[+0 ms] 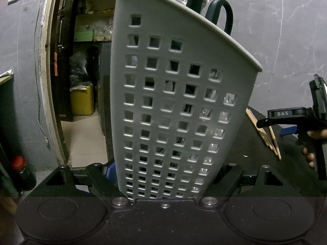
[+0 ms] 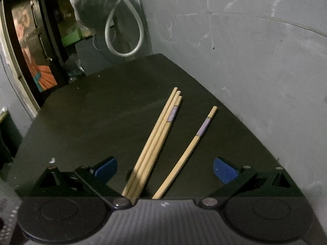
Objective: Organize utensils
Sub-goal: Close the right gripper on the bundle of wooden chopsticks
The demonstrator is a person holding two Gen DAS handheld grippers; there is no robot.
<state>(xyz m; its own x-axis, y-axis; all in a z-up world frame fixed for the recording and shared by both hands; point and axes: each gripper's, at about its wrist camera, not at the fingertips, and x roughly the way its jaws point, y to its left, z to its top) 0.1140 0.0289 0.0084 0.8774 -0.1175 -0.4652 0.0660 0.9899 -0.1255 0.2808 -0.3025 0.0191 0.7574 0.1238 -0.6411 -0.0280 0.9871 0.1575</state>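
Observation:
A grey perforated utensil holder (image 1: pixel 173 102) fills the left wrist view, tilted, with its lower part between the fingers of my left gripper (image 1: pixel 163 173). The blue left pad (image 1: pixel 110 171) rests against its side, and the right pad is hidden. Dark green utensil handles (image 1: pixel 222 14) stick out of its top. In the right wrist view my right gripper (image 2: pixel 165 170) stands open over the black table (image 2: pixel 92 112). Three wooden chopsticks (image 2: pixel 159 134) lie together between its blue pads, touching neither pad. A single chopstick (image 2: pixel 190 149) lies just right of them. The right gripper (image 1: pixel 286 116) and a hand (image 1: pixel 309 155) show at the left view's right edge.
A grey wall runs along the table's far and right sides. Left of the table is an open doorway with shelves and a yellow container (image 1: pixel 81 100). A red-capped bottle (image 1: pixel 20 171) stands low on the left. A white hose loop (image 2: pixel 124 30) and a plastic bag (image 2: pixel 92 6) hang beyond the table.

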